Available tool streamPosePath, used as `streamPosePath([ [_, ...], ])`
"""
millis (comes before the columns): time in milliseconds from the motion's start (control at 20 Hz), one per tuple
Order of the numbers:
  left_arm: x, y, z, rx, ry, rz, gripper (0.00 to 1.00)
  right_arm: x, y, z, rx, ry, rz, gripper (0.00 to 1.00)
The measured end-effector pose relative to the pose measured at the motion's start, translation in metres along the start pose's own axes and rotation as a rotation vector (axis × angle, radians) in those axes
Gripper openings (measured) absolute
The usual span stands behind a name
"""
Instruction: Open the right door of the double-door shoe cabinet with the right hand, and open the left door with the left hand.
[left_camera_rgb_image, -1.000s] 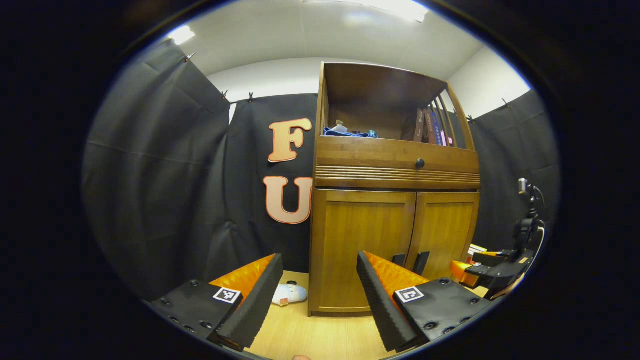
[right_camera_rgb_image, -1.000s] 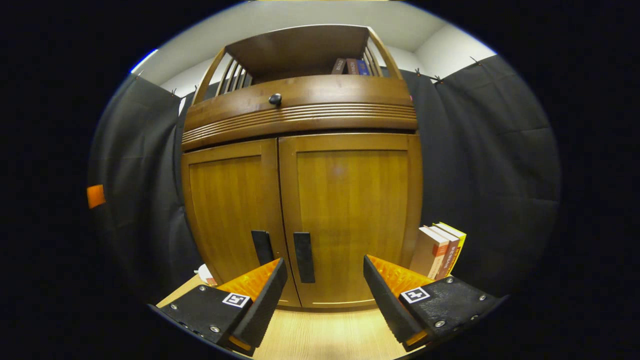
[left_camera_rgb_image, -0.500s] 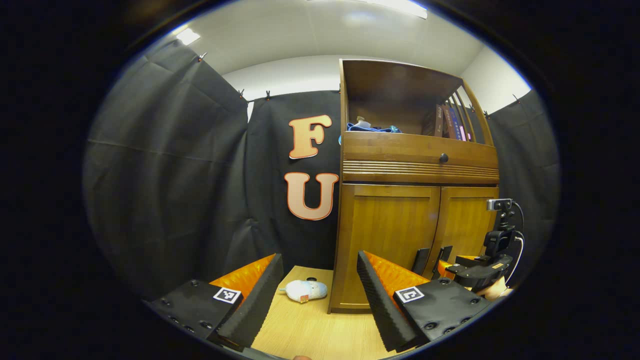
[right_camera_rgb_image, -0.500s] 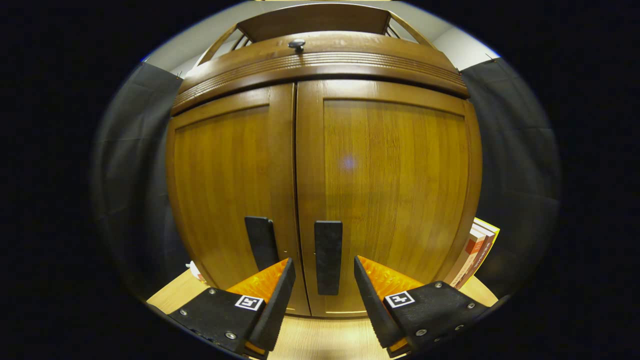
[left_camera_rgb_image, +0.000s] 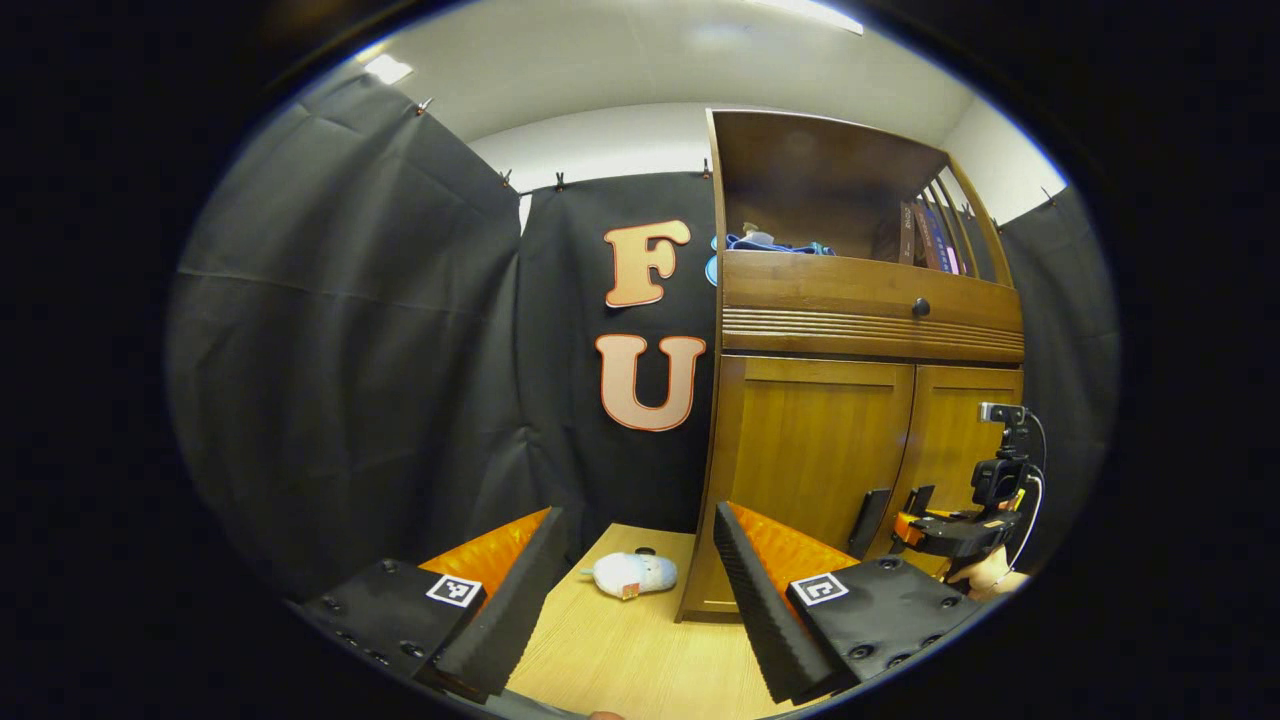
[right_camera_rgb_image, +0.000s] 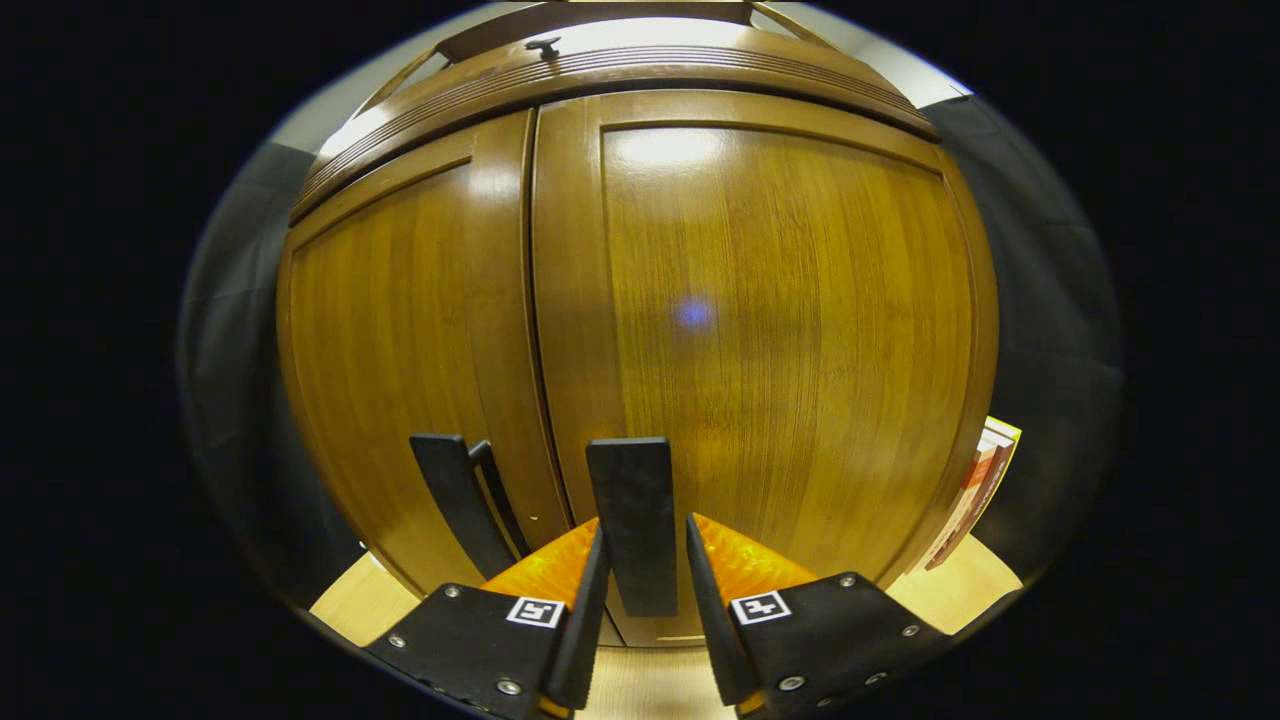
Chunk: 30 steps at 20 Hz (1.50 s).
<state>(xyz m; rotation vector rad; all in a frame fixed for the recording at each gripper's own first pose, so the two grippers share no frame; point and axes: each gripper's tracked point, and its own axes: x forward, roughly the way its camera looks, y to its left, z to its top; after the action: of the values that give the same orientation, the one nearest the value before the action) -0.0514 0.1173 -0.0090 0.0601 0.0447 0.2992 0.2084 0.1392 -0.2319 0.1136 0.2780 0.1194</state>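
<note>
The wooden shoe cabinet stands with both doors closed. In the right gripper view the right door is close ahead, and its black vertical handle sits between the fingers of my right gripper, which is shut on it from both sides. The left door's handle is just to the left, untouched. My left gripper hangs open and empty, well back from the cabinet and off to its left. In the left gripper view the right gripper is at the right door's handle.
A small white plush toy lies on the light wooden floor by the cabinet's left corner. Several books lean against the cabinet's right side. Above the doors are a drawer with a black knob and an open shelf.
My right gripper moved in to the right door's handle and its fingers narrowed onto it. The left gripper swung left, so the cabinet slid right in its view; it stayed open.
</note>
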Motion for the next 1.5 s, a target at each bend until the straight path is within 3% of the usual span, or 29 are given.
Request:
streamPosePath([
  [100, 0.000, 0.000, -0.001, 0.005, -0.003, 0.004, 0.99, 0.001, 0.000, -0.001, 0.005, 0.002, 0.007, 0.43],
  [150, 0.000, 0.000, -0.003, 0.008, -0.002, 0.005, 0.94, 0.001, 0.001, -0.002, 0.009, 0.000, 0.018, 0.43],
  [200, 0.000, -0.001, -0.003, 0.010, -0.001, 0.006, 0.94, -0.001, 0.001, -0.002, 0.008, -0.001, 0.020, 0.35],
  [400, -0.001, -0.002, -0.005, 0.003, 0.005, -0.003, 0.94, -0.008, 0.001, -0.004, -0.006, -0.006, 0.028, 0.38],
  [550, -0.003, -0.002, -0.002, -0.001, -0.003, 0.001, 0.94, -0.021, -0.001, -0.007, -0.005, -0.011, 0.029, 0.32],
  [600, -0.005, -0.001, -0.002, -0.004, -0.005, 0.001, 0.94, -0.026, -0.002, -0.007, -0.006, -0.012, 0.026, 0.35],
  [650, -0.006, -0.001, -0.002, -0.008, -0.006, 0.001, 0.94, -0.032, -0.003, -0.008, -0.007, -0.013, 0.023, 0.30],
  [1500, -0.018, -0.041, 0.001, -0.018, -0.008, -0.092, 0.94, -0.145, -0.054, -0.024, -0.007, -0.025, -0.018, 0.28],
])
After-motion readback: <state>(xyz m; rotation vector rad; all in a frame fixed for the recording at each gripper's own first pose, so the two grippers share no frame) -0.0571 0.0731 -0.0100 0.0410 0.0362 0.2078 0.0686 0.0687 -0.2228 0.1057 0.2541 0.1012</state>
